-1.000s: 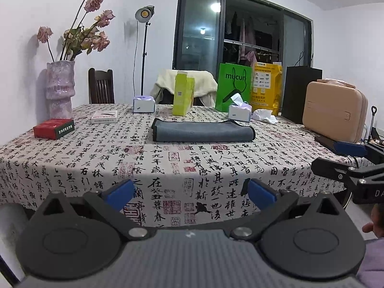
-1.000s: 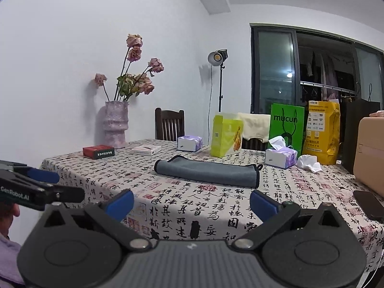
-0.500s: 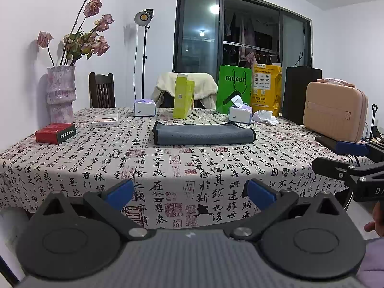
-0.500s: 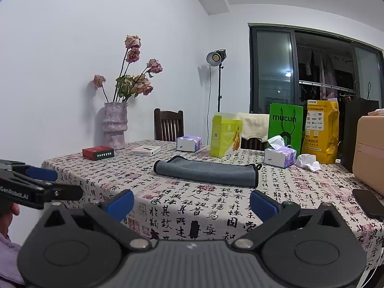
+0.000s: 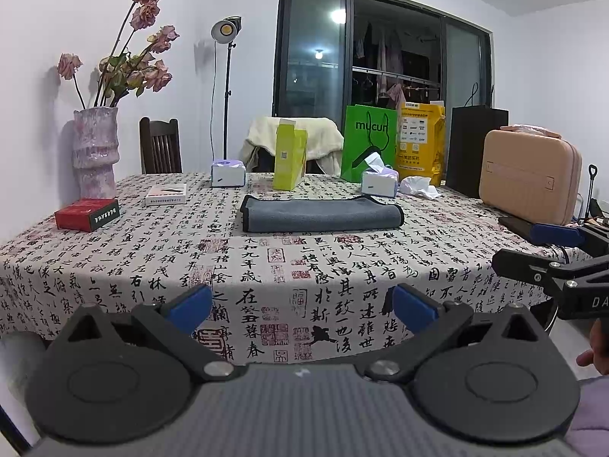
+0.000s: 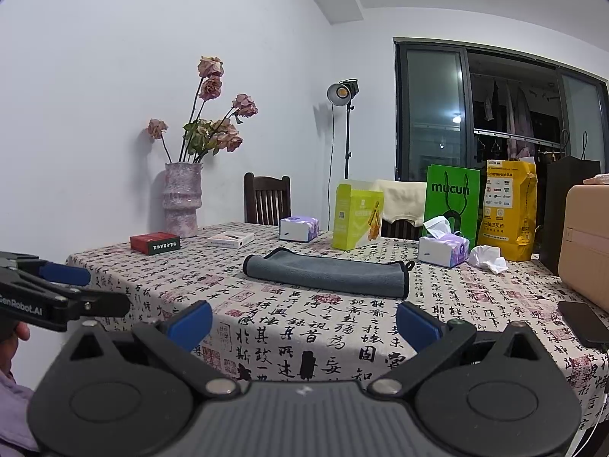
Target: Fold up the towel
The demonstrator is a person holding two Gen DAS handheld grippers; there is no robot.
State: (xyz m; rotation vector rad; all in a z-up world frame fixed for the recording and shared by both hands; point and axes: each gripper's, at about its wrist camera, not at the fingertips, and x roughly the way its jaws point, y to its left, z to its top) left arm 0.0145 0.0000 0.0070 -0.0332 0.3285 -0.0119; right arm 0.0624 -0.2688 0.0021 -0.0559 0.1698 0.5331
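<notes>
A grey towel [image 5: 321,216] lies folded into a long flat strip in the middle of the table; it also shows in the right wrist view [image 6: 327,272]. My left gripper [image 5: 302,306] is open and empty, held in front of the table's near edge, well short of the towel. My right gripper [image 6: 302,321] is open and empty, also back from the table on the right side. Each gripper shows at the edge of the other's view: the right one [image 5: 548,251] and the left one [image 6: 64,285].
The table [image 5: 152,266] has a calligraphy-print cloth. On it stand a vase of dried roses [image 5: 95,152], a red box [image 5: 86,214], a white box [image 5: 166,194], two tissue boxes [image 5: 227,173] [image 5: 378,182], a yellow-green carton [image 5: 290,154], bags, a beige case [image 5: 529,175] and a phone [image 6: 582,323].
Both grippers have drifted slightly back and down from the table. The towel has not moved.
</notes>
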